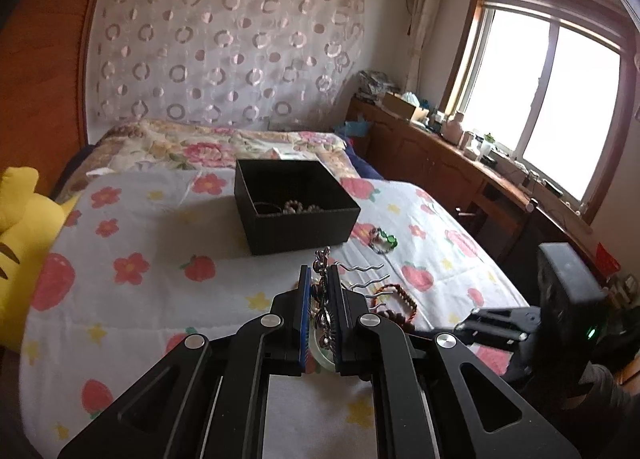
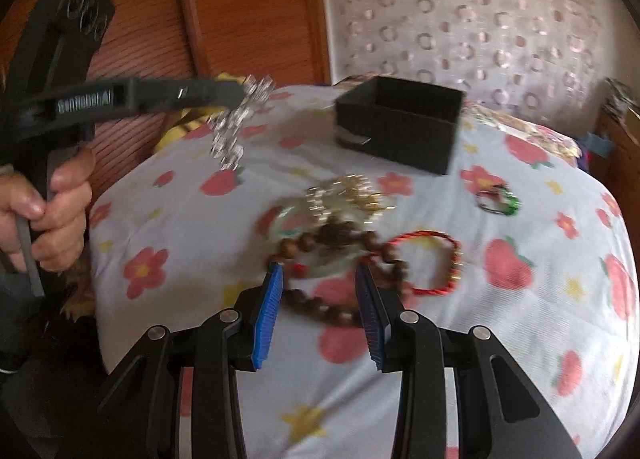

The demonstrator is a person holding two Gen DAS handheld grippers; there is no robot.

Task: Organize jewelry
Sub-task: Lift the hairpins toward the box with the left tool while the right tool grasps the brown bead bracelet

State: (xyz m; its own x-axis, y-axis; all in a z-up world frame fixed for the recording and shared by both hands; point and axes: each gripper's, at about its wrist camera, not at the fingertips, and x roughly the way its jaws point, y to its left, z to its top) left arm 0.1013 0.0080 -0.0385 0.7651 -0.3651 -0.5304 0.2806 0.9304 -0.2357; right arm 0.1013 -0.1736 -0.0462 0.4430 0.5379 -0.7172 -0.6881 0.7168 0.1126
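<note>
My left gripper [image 1: 320,273] is shut on a silver beaded chain [image 1: 322,299], lifted above the bed; in the right wrist view the chain [image 2: 234,127] dangles from the left gripper [image 2: 240,93]. A black open box [image 1: 294,205] holds some beads and also shows in the right wrist view [image 2: 400,123]. My right gripper [image 2: 318,275] is open, just above a pile with a brown bead bracelet [image 2: 328,247], a red cord bracelet [image 2: 436,259], a pale jade bangle [image 2: 280,225] and gold pieces [image 2: 348,191]. A green bracelet [image 2: 498,201] lies apart on the right.
A flowered bedsheet [image 1: 160,243] covers the bed. A yellow plush toy [image 1: 24,243] sits at the left. A wooden headboard [image 2: 224,11] is behind. A wooden cabinet [image 1: 460,163] with clutter runs under the window. Silver hairpins [image 1: 364,275] lie near the pile.
</note>
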